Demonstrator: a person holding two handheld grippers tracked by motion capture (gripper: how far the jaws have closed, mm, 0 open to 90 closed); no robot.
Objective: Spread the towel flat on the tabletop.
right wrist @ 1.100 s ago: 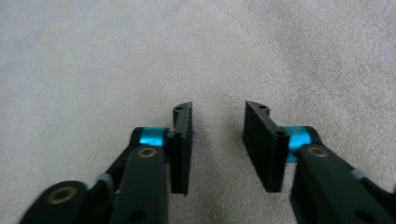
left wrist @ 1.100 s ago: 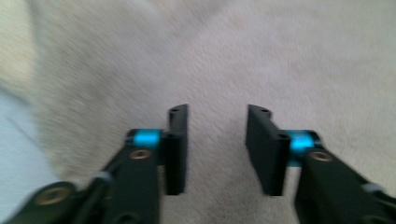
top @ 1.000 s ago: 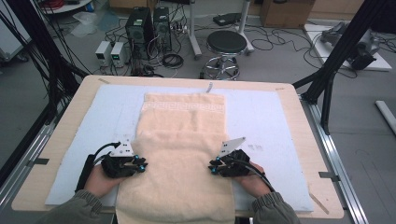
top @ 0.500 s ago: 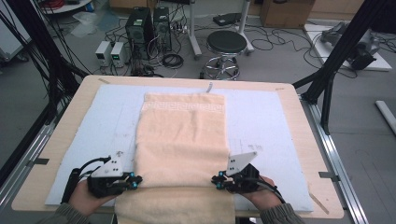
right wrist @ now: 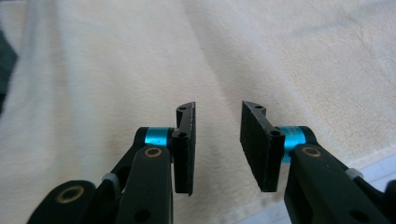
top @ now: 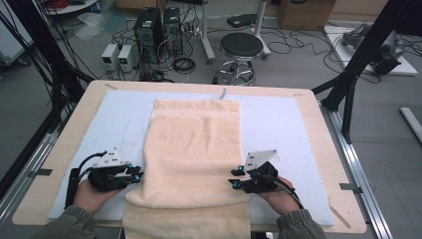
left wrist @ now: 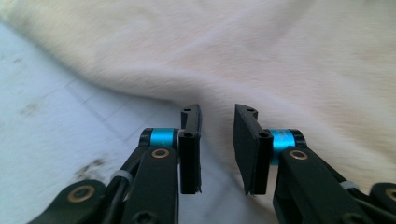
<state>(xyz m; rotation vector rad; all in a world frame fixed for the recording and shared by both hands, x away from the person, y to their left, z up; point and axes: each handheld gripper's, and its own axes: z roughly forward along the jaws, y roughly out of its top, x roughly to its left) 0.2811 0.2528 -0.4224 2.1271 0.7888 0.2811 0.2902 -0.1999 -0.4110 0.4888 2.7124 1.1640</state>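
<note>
In the high view, the towel [top: 195,149] lies along the middle of the tabletop [top: 308,107], on the pale blue mat [top: 278,124]. Its far hem is near the far edge, and its near end hangs over the near edge. Just before that edge the cloth makes a rounded ridge across its width, so I judge that the first fold is only started and the flattening and the further folds are left. My left gripper [top: 135,175] stands at the left side of the towel and my right gripper [top: 234,178] at the right side, both close to the near edge.

In the left gripper view, my jaws have just been opening. They stand a little apart with nothing between them, and the towel [left wrist: 261,60] lies just in front of them, its edge over the mat [left wrist: 56,116].

In the right gripper view, my jaws have also just been opening. There is a gap between them and no cloth inside. The towel [right wrist: 140,60] spreads below and ahead of them.
</note>
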